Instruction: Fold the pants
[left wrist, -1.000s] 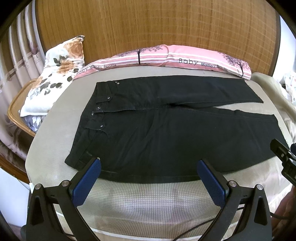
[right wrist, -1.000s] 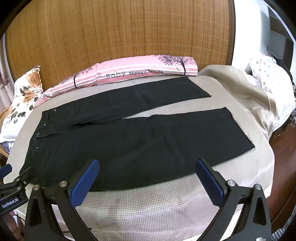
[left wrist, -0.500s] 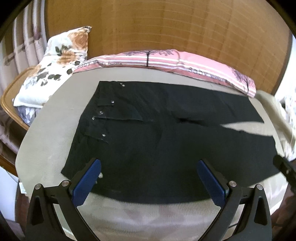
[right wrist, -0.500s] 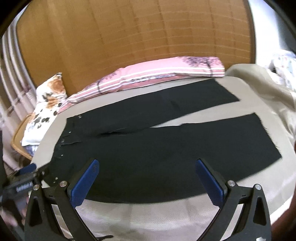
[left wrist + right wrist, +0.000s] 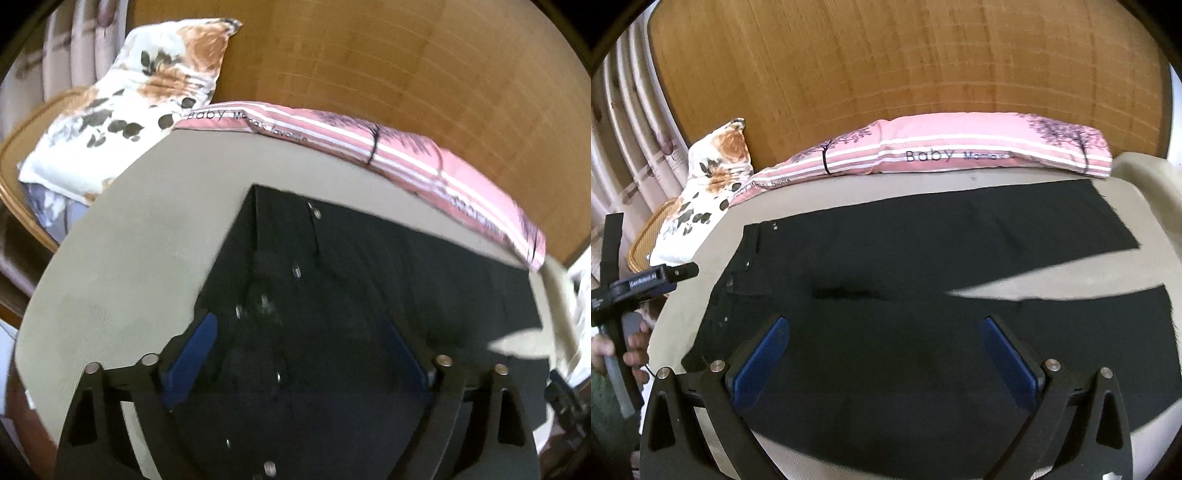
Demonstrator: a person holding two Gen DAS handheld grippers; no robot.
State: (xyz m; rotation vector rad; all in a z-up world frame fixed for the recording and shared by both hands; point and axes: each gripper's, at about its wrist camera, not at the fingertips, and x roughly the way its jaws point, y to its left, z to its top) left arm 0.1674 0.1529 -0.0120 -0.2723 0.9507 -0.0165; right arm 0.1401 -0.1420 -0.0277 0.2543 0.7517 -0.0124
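Observation:
Black pants (image 5: 923,251) lie flat on the beige mattress (image 5: 820,199), waistband to the left and both legs stretching right. My left gripper (image 5: 299,350) hovers over the waistband end (image 5: 280,258), near the metal rivets. Its jaws are closing, still wide, with pants fabric below and between the blue pads (image 5: 192,354); no grip shows. The right wrist view shows the left gripper (image 5: 646,284) at the left edge, held by a hand (image 5: 631,347). My right gripper (image 5: 886,354) stands open above the near leg, nothing pinched.
A pink striped pillow (image 5: 960,155) runs along the far edge below a bamboo-mat headboard (image 5: 886,74). A floral pillow (image 5: 129,103) leans on a wicker chair (image 5: 646,236) at the far left. A beige blanket (image 5: 1145,177) bunches at the right. Curtains (image 5: 624,147) hang left.
Both grippers have moved forward from the mattress's near edge to above the pants. The left one shifted toward the waistband, rolled, and its jaws narrowed slightly.

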